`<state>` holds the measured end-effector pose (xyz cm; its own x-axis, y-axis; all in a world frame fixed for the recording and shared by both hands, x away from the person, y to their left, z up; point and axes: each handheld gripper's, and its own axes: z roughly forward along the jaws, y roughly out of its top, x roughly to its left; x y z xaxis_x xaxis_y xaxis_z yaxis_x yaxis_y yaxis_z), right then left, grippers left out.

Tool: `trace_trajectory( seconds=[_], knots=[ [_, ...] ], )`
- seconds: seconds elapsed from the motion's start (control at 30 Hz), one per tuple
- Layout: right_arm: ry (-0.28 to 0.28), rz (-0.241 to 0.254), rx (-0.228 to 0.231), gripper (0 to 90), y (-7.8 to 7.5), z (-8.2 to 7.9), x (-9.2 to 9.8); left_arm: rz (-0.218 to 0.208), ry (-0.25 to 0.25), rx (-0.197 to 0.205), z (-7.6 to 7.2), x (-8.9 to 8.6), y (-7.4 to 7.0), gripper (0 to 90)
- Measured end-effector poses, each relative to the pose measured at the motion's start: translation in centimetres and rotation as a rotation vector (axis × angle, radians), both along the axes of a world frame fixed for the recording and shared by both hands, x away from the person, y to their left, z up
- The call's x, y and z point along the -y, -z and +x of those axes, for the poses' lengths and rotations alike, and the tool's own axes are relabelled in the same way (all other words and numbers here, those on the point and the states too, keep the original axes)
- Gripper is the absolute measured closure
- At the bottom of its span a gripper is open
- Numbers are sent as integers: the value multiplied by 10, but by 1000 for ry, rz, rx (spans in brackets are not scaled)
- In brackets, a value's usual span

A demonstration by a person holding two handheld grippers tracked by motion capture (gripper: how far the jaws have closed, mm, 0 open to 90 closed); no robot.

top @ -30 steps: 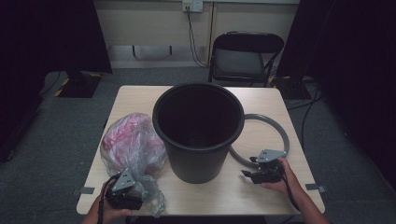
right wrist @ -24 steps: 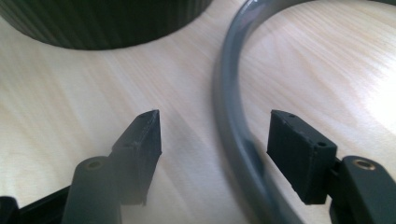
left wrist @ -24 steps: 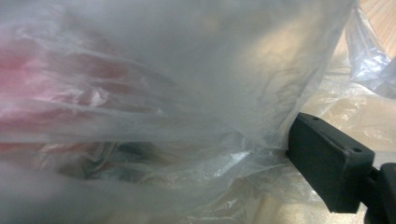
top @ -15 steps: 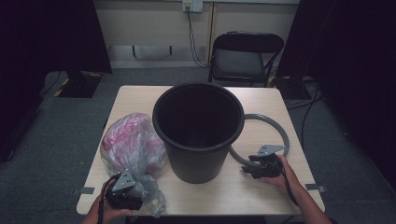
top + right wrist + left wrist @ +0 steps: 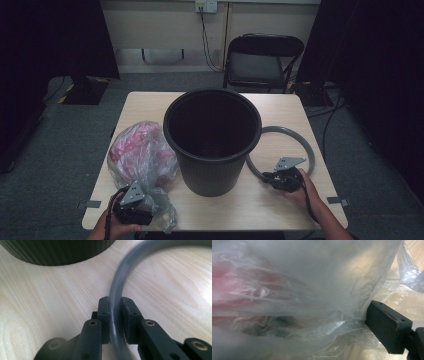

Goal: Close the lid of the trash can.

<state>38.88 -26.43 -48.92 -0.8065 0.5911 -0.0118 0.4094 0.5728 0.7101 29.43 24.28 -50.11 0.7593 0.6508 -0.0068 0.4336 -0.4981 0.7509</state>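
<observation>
Clearly the right claw (image 5: 115, 320) has just been closing, and its two black pads now press on either side of the thin grey plastic ring (image 5: 117, 290), which lies flat on the pale wooden tabletop (image 5: 50, 305) at the lower right of the high view, just beside the tall black ribbed plastic bin (image 5: 212, 140). That ring (image 5: 300, 140) looks light, stiff and smooth, so it would probably lift as one piece from a single pinch on its band; being slick and narrow, it may swing or slip if held loosely, so the hold across the band seems right. At the lower left of the high view the left claw (image 5: 134, 205) sits buried in the clear crinkled plastic bag of pink stuff (image 5: 142, 155). One black pad (image 5: 387, 326) touches the film; whether the claw is clamped, I cannot tell. The bag (image 5: 312, 285) looks soft, light and slippery, best taken by a gathered fold.
</observation>
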Motion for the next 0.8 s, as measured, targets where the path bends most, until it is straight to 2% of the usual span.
trace_trajectory(
  seconds=[0.07,0.13,0.33,0.63,0.8],
  knots=[
    [14,1,3,786,0,-2,-1,0,1,0,0,0,0,207],
    [2,-10,10,787,0,-4,-1,0,2,0,0,0,0,207],
    [21,19,17,789,-3,-8,3,-1,4,0,0,0,0,206],
    [66,159,76,792,-25,-18,16,1,4,0,0,0,0,207],
    [78,196,112,793,-33,-24,19,-1,3,0,0,0,0,207]
  ],
)
